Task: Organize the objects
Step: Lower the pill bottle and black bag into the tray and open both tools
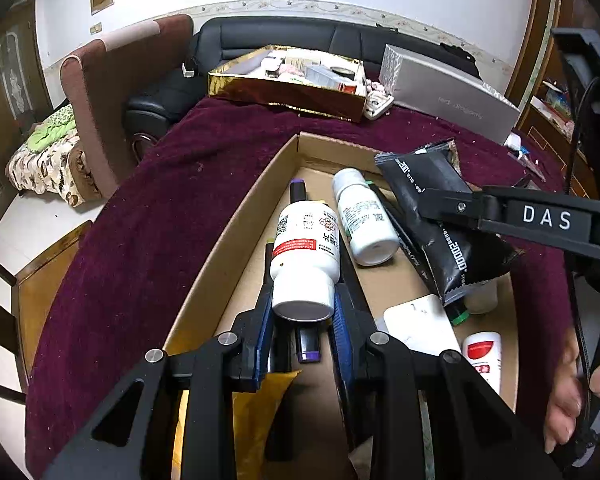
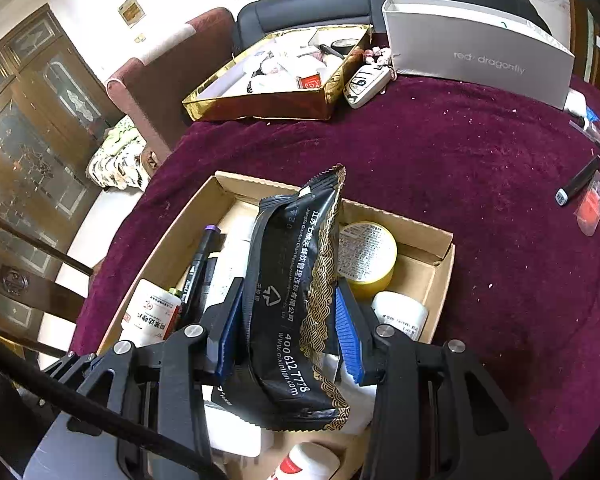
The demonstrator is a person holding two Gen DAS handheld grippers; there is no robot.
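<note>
left tool clenched on white pill bottle: rigid, slick, probably light, grasp mid-body | right tool grasping black sachet: soft, crinkly, likely crushable, hold middle | both over cardboard box

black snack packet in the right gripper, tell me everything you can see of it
The black packet is a glossy foil pouch with white print, a gold wave-patterned band down one side and zigzag-cut sealed ends. It looks full and slightly crumpled. The right gripper is shut on its middle, blue pads pressing both sides, holding it lengthwise over the cardboard box, above the bottles inside.
</note>
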